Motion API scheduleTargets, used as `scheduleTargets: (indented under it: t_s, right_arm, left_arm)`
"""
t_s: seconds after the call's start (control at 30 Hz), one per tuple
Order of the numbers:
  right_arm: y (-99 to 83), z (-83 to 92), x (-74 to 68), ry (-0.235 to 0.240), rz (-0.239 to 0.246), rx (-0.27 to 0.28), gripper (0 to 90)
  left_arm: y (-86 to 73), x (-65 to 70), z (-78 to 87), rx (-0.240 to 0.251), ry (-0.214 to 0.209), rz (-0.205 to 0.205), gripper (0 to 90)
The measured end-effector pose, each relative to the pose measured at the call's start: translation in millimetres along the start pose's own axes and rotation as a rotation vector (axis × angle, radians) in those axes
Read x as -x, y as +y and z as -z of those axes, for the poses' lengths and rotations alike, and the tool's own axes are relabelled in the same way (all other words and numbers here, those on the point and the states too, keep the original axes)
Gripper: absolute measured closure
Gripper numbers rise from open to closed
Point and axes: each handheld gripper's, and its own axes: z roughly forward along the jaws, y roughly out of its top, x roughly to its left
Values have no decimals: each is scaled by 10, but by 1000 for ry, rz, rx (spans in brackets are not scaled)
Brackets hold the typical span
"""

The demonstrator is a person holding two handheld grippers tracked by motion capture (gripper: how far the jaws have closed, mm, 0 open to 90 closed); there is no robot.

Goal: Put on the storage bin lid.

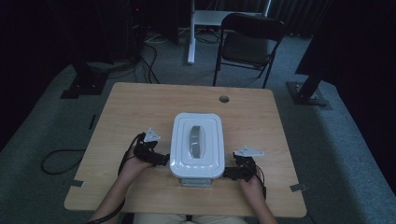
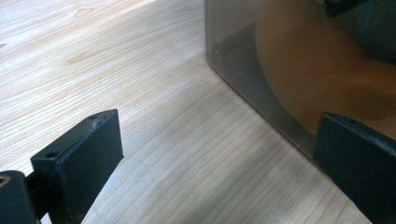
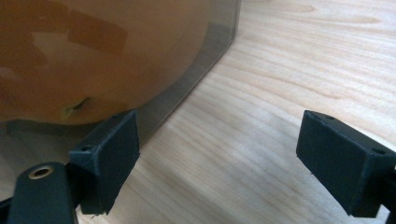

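Observation:
A clear-walled box with a white lid (image 1: 196,144) and a grey handle (image 1: 196,141) stands in the middle of the wooden table (image 1: 135,112). Something orange-brown shows through the box wall (image 2: 280,74) in the left gripper view and through the same box (image 3: 107,60) in the right gripper view. My left gripper (image 1: 163,160) sits at the box's near left side, open (image 2: 219,135), with bare table between its jaws and one jaw close to the wall. My right gripper (image 1: 227,174) sits at the box's near right corner, open (image 3: 219,135), one jaw beside the wall.
A round cable hole (image 1: 224,99) lies in the table behind the box. Beyond the table stand a black folding chair (image 1: 250,46), a white desk leg (image 1: 191,42) and black stand bases (image 1: 84,84) (image 1: 308,93). A cable (image 1: 58,161) loops on the carpet at left.

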Motion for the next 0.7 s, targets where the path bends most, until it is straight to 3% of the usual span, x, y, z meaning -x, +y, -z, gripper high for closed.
scheduleTargets:
  t_s: [0.4, 0.7]
  right_arm:
    - [59, 121, 176, -83, -33, 55, 128]
    - [46, 162, 252, -101, -42, 54, 129]
  left_arm:
    - [-15, 0, 79, 41, 8, 10, 27]
    - [-68, 31, 118, 34, 1, 1, 27]
